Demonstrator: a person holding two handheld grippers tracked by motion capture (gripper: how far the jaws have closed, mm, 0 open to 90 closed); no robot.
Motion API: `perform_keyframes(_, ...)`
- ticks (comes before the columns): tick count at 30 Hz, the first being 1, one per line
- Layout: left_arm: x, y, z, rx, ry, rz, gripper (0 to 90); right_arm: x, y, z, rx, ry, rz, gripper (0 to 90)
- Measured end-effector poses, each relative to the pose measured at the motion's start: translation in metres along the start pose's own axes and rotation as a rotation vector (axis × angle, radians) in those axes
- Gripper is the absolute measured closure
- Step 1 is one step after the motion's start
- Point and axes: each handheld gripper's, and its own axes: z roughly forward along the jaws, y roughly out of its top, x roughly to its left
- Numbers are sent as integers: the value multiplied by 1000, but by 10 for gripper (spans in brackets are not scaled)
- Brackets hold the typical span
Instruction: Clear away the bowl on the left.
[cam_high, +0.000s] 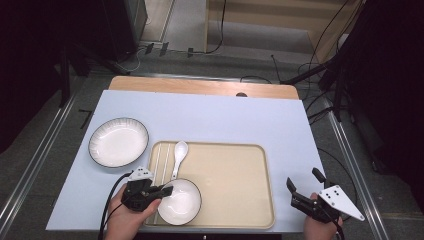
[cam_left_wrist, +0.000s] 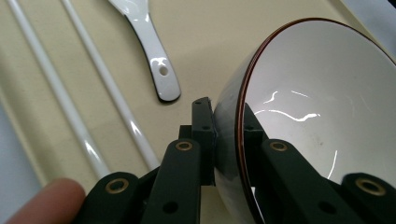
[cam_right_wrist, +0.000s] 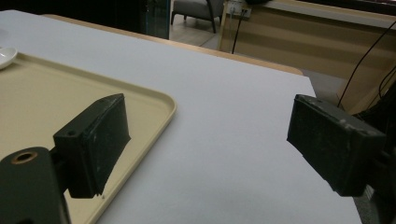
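Observation:
A small white bowl (cam_high: 180, 202) with a dark rim sits at the front left of the beige tray (cam_high: 235, 170). My left gripper (cam_high: 167, 190) is shut on the bowl's left rim; in the left gripper view one jaw is outside the wall and one inside the bowl (cam_left_wrist: 317, 116), which looks tilted there. A white spoon (cam_high: 178, 156) and two white chopsticks (cam_high: 161, 162) lie on the tray's left side, and the left gripper view has the spoon (cam_left_wrist: 149, 42) and chopsticks (cam_left_wrist: 98, 84) just beyond the jaws. My right gripper (cam_high: 306, 184) stands open at the table's front right, nothing between its jaws.
A large white plate (cam_high: 119, 142) with a dark rim rests on the pale blue table (cam_high: 225, 120) left of the tray. The tray's right corner (cam_right_wrist: 159, 109) lies beside the right gripper's jaws. Cables and metal rails run along the floor around the table.

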Motion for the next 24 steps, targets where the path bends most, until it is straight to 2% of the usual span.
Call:
perform_keyframes(2, -1, 0, 2, 11, -6, 10, 821, 1, 0, 0, 1, -1, 0, 134)
perform_keyframes(8, 0, 0, 4, 10, -23, 0, 815, 0, 0, 2, 5, 0, -4, 134)
perform_keyframes(11, 3, 0, 3, -16, -55, -13, 785, 0, 0, 2, 10, -2, 1, 133)
perform_keyframes(13, 4, 0, 2, -30, -55, -8, 753, 0, 0, 2, 11, -2, -2, 133)
perform_keyframes(15, 6, 2, -2, -55, -65, -14, 683, 0, 0, 1, 9, -2, -7, 134)
perform_keyframes(19, 10, 5, -10, -99, -39, -3, 534, 0, -1, 1, 12, -5, -4, 134)
perform_keyframes(22, 15, 6, -15, -135, -64, -20, 461, -1, -1, 2, 13, -5, -9, 133)
perform_keyframes(24, 18, 7, -16, -161, -66, -5, 413, 0, -1, 3, 14, -5, -7, 133)
